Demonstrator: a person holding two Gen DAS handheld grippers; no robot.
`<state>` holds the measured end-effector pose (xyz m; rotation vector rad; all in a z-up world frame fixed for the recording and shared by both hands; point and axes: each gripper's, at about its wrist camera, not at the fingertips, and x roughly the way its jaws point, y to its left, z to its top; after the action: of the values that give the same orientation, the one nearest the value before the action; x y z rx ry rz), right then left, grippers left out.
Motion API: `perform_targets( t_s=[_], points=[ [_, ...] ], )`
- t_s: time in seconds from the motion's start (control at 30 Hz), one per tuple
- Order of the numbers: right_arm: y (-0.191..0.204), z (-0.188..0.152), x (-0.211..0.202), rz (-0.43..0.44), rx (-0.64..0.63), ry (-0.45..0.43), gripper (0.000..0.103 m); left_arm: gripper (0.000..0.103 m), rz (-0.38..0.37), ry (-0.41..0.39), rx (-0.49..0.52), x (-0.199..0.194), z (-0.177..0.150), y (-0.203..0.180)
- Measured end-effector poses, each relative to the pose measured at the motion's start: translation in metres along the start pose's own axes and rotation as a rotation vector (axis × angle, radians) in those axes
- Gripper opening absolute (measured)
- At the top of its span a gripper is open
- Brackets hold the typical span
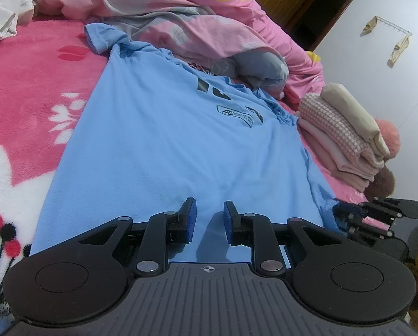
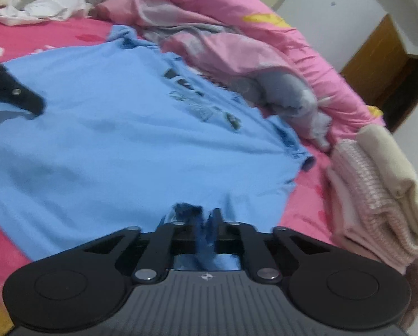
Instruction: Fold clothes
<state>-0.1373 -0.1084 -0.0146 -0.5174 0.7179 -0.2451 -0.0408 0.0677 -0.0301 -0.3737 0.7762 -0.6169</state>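
Observation:
A light blue T-shirt [image 1: 153, 140] with dark print lies spread flat on the bed, collar end far, hem end near. My left gripper [image 1: 209, 215] hovers low over the hem's middle, its blue pads apart and only flat cloth below the gap. In the right wrist view the T-shirt [image 2: 111, 140] fills the centre, and my right gripper [image 2: 206, 218] is shut on a bunched fold of its near right hem corner. The right gripper [image 1: 343, 212] also shows at the shirt's right corner in the left wrist view. One black finger of the left gripper [image 2: 13, 92] reaches in from the left.
A pink fleece blanket [image 1: 27, 84] covers the bed. A crumpled pink and grey duvet [image 1: 209, 28] is heaped behind the shirt. A stack of folded clothes [image 1: 346, 137] sits right of the shirt near the bed edge. Loose white garments [image 1: 1, 8] lie at far left.

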Motion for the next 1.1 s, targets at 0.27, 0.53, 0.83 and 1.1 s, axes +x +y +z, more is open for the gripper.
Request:
perform_targets(
  t_s=[0.27, 0.53, 0.83, 1.1],
  points=[
    [-0.065, -0.017, -0.053, -0.217, 0.286, -0.103, 0.002, 0.021, 0.003, -0.004, 0.01, 0.0, -0.002, 0.001],
    [-0.126, -0.088, -0.06, -0.239, 0.702, 0.04, 0.002, 0.021, 0.01, -0.014, 0.028, 0.0, -0.004, -0.001],
    [-0.143, -0.143, -0.051, -0.13, 1.007, 0.108, 0.001, 0.021, 0.014, -0.023, 0.038, -0.001, -0.006, -0.002],
    [-0.147, -0.166, -0.039, -0.036, 1.046, 0.132, 0.002, 0.021, 0.017, -0.023, 0.044, -0.001, -0.006, -0.003]
  ],
)
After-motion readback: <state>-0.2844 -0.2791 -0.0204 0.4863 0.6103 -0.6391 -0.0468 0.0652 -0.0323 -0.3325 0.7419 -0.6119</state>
